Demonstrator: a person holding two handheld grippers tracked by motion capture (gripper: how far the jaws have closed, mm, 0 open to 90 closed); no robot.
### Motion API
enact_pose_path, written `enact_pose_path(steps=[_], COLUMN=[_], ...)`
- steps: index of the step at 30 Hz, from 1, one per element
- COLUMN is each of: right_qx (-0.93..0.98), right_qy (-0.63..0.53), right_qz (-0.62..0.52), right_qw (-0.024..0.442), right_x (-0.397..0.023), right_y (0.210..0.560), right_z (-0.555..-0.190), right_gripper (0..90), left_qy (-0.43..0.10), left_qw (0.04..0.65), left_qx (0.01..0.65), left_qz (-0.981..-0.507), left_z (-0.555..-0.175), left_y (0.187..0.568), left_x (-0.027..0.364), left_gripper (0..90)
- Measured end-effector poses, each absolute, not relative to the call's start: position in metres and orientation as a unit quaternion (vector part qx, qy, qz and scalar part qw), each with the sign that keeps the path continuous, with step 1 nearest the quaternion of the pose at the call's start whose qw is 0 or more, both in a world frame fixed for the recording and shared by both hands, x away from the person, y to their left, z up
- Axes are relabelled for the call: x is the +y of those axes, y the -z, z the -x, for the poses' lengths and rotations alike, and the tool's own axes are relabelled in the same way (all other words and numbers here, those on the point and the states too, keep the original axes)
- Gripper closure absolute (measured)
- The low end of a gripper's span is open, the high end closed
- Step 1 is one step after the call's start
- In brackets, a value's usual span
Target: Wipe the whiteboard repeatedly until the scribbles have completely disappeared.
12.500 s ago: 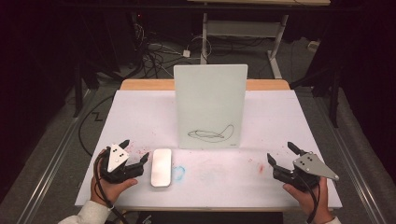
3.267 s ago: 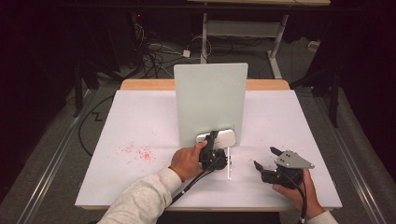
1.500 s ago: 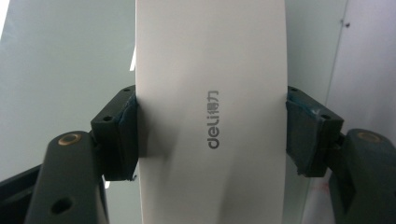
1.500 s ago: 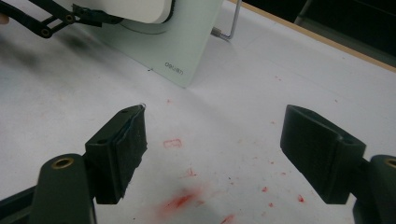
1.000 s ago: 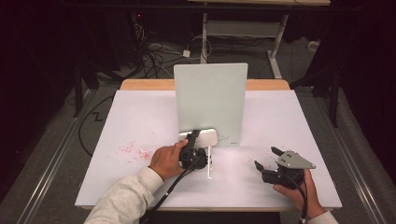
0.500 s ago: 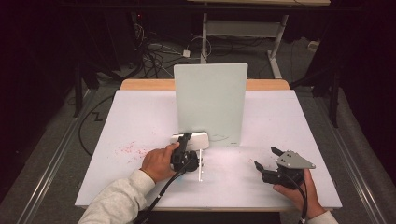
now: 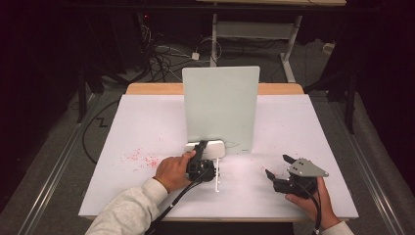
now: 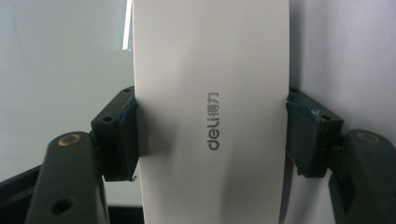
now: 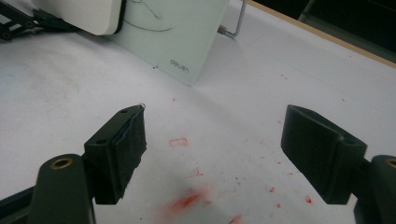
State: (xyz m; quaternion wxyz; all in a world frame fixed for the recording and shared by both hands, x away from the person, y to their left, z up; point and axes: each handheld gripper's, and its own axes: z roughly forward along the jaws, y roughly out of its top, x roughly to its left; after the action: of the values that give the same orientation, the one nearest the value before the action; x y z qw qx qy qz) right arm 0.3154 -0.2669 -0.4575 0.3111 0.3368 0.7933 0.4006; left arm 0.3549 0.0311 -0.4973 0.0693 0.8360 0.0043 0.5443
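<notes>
Nearest the person's side of the table (image 7: 147,196), the right hand (image 7: 313,205) holds the right gripper (image 7: 279,171) low over the white surface, well apart from everything else; in the right gripper view its jaws stand wide apart with nothing between them, above a scatter of red marks (image 9: 187,200) on the white covering. A little farther in, the left hand (image 7: 172,171) grips the left gripper (image 7: 201,152), whose jaws are closed on a white eraser block (image 7: 205,148). In the left gripper view the eraser block (image 8: 210,116) sits squarely between the two pads (image 8: 126,135), pinched on both long sides, with the grey word "deli" printed on its face. Seen from the high view, the block is pressed against the lower edge of the upright whiteboard (image 7: 221,107), near its left bottom corner, where a thin dark scribble (image 7: 235,145) runs along the board just to the right of it. More red marks (image 7: 139,157) lie on the table left of the left hand. Beyond the board a strip of bare wooden table edge (image 7: 151,88) shows, and cables (image 7: 161,54) lie on the floor behind
</notes>
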Motion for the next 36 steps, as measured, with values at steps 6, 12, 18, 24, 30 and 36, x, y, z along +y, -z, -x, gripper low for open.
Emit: enact_pose_path(steps=[6,12,18,24,30,36], right_qx=[0.789,0.787,0.783,0.776,0.772,0.773], right_qy=[-0.404,-0.406,-0.410,-0.414,-0.416,-0.416], right_qz=[-0.341,-0.344,-0.348,-0.353,-0.359,-0.356], right_qw=[0.311,0.313,0.314,0.320,0.321,0.319], right_x=[-0.269,-0.271,-0.274,-0.276,-0.278,-0.278], right_y=[0.457,0.456,0.455,0.452,0.452,0.452], right_z=[-0.316,-0.316,-0.316,-0.316,-0.316,-0.315], right_gripper=[22.8,22.8,22.8,22.8,22.8,22.8], left_qy=[-0.545,-0.550,-0.552,-0.558,-0.558,-0.552], left_qw=[0.060,0.057,0.060,0.060,0.061,0.067], left_qx=[-0.004,-0.016,-0.016,-0.016,-0.015,-0.006], left_qz=[-0.837,-0.833,-0.832,-0.828,-0.827,-0.831], left_z=[-0.356,-0.357,-0.359,-0.359,-0.360,-0.361], left_y=[0.496,0.496,0.496,0.497,0.495,0.491], left_x=[0.011,-0.011,-0.028,-0.042,-0.053,-0.046], left_gripper=[28.7,28.7,28.7,28.7,28.7,28.8])
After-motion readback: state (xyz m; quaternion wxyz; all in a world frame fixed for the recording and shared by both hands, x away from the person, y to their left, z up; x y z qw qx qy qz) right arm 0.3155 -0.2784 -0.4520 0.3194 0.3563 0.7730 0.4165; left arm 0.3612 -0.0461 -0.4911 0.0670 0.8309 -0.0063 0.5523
